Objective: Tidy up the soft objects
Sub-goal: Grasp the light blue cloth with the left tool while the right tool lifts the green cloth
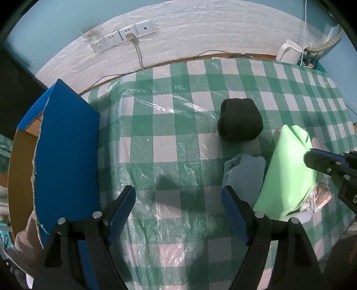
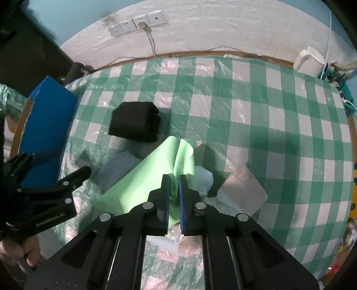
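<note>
A counter (image 1: pixel 169 142) draped in a green-and-white checked cloth under clear, crinkled plastic film fills the foreground. Behind it, white brick-pattern panelling (image 1: pixel 200 29) covers the lower wall, with pale blue paint (image 1: pixel 55 20) above. A row of white wall sockets (image 1: pixel 122 36) holds one plug, its cable (image 1: pixel 139 55) trailing down to the counter's wooden edge. A white electric kettle (image 1: pixel 289 52) stands at the far right corner beside tangled cords. Light is dim and cool.
</note>
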### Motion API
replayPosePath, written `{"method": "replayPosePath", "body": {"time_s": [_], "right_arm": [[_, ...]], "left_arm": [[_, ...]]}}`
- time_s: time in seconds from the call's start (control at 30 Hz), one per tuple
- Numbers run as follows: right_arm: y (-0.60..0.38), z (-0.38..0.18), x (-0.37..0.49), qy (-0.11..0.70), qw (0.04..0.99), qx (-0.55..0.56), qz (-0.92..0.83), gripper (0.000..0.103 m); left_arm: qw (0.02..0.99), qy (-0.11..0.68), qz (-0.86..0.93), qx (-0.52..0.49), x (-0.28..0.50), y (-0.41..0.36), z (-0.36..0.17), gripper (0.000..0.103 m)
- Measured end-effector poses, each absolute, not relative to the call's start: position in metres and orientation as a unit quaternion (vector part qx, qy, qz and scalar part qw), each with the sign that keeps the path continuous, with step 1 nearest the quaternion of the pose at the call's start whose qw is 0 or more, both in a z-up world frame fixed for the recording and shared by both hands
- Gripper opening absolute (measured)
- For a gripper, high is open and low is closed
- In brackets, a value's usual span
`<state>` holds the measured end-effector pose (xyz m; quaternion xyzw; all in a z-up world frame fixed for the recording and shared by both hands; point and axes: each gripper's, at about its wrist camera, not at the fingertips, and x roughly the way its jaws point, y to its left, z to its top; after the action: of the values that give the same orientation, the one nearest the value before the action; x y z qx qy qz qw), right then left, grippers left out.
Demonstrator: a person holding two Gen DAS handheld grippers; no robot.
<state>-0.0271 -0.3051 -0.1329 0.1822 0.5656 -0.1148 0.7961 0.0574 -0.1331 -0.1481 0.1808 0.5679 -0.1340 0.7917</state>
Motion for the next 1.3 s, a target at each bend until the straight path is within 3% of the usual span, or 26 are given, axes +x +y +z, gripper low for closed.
{"method": "replayPosePath", "body": {"time_s": [0.57, 0.7, 1.17, 1.23, 1.27, 1.3], "right_arm": [[-0.299, -0.074, -0.068, 0.512, 0.833, 0.168, -0.127, 0.006], [-0.309, -0.072, -0.081, 0.506, 0.832, 0.178, -0.140, 0.006], [-0.334, -0.076, -0.098, 0.501, 0.827, 0.203, -0.154, 0.006], [-0.334, -0.079, -0.097, 0.505, 0.825, 0.201, -0.153, 0.006], [-0.333, -0.081, -0.096, 0.506, 0.825, 0.201, -0.152, 0.006], [-0.333, -0.082, -0.095, 0.507, 0.824, 0.201, -0.151, 0.006]], "left_arm": [[0.790, 0.567, -0.142, 0.184, 0.053, -0.136, -0.147, 0.081], [0.788, 0.567, -0.150, 0.187, 0.052, -0.146, -0.148, 0.087], [0.775, 0.567, -0.168, 0.224, 0.058, -0.178, -0.174, 0.087], [0.775, 0.566, -0.175, 0.220, 0.058, -0.179, -0.175, 0.086], [0.775, 0.565, -0.178, 0.218, 0.057, -0.180, -0.176, 0.080], [0.776, 0.564, -0.183, 0.215, 0.057, -0.181, -0.176, 0.066]]}}
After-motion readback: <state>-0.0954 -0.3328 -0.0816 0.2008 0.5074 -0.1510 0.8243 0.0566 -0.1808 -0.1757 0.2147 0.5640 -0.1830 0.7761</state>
